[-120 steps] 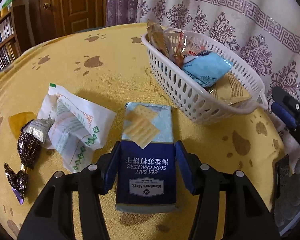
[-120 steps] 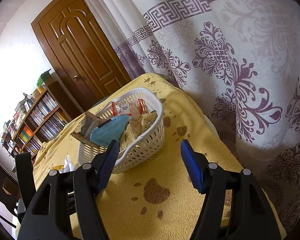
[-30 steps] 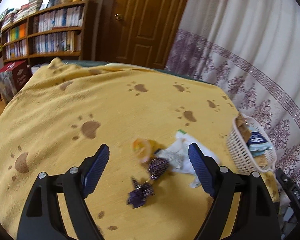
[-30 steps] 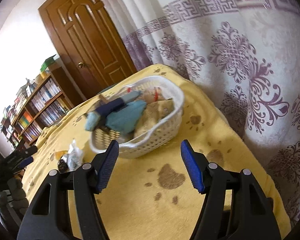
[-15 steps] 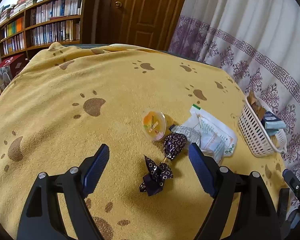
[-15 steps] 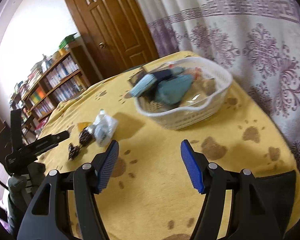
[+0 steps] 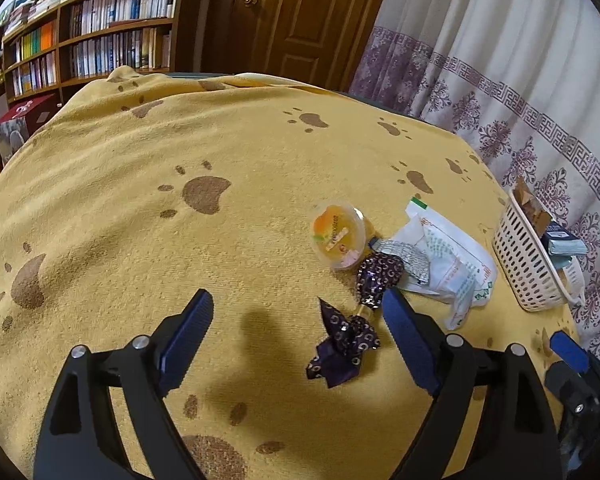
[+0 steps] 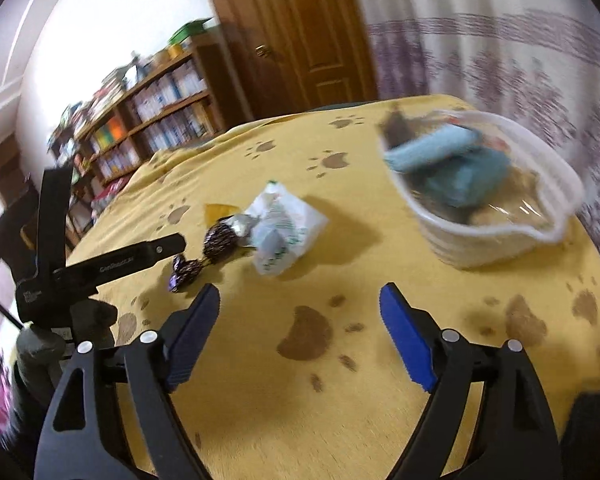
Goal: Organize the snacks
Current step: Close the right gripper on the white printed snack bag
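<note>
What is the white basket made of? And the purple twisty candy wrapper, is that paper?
The basket looks like moulded white plastic: thin stiff walls with rows of even slots. The purple candy wrapper seems to be thin foil or film rather than paper: its twisted ends hold sharp crinkles and glint, though the picture cannot settle which.

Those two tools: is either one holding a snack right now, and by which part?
No. The left tool and the right tool are both open and have just been opening wider. The purple candy lies loose between the left tool's fingers.

A home: a full bookshelf [image 7: 96, 36], a panelled wooden door [image 7: 300, 20], patterned curtains [image 7: 520, 80] and a paw-print blanket [image 7: 220, 140].
</note>
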### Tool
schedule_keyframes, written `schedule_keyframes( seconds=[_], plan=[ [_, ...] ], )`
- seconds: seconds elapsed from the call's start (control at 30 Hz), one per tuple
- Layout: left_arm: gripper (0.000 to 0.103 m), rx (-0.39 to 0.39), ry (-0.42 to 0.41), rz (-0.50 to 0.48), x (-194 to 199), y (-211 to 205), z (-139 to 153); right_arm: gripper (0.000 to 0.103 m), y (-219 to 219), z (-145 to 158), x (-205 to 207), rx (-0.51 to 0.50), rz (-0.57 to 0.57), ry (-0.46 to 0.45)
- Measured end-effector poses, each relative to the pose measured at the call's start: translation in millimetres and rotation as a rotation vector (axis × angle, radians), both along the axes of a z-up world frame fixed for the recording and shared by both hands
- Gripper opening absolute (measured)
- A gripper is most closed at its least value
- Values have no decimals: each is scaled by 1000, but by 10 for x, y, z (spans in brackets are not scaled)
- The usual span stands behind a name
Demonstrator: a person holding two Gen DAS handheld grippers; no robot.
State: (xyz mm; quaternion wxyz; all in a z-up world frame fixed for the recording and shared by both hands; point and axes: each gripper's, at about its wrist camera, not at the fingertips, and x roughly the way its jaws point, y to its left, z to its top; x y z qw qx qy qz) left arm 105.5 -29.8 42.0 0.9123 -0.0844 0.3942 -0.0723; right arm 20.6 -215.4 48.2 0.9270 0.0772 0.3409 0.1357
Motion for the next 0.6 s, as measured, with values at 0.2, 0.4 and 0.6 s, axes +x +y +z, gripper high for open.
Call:
schedule_keyframes(
  seconds=[0.2,0.4,0.6],
  plan=[
    [86,10,-19,21,-30,72,9,87,272,-63,346,-95,48,-1],
    [86,19,-33,19,-70,80,24,87,419,-147,691,-192,59,0],
    [86,7,-29,17,-78,85,22,87,472,-250,985,-217,95,44]
  ],
)
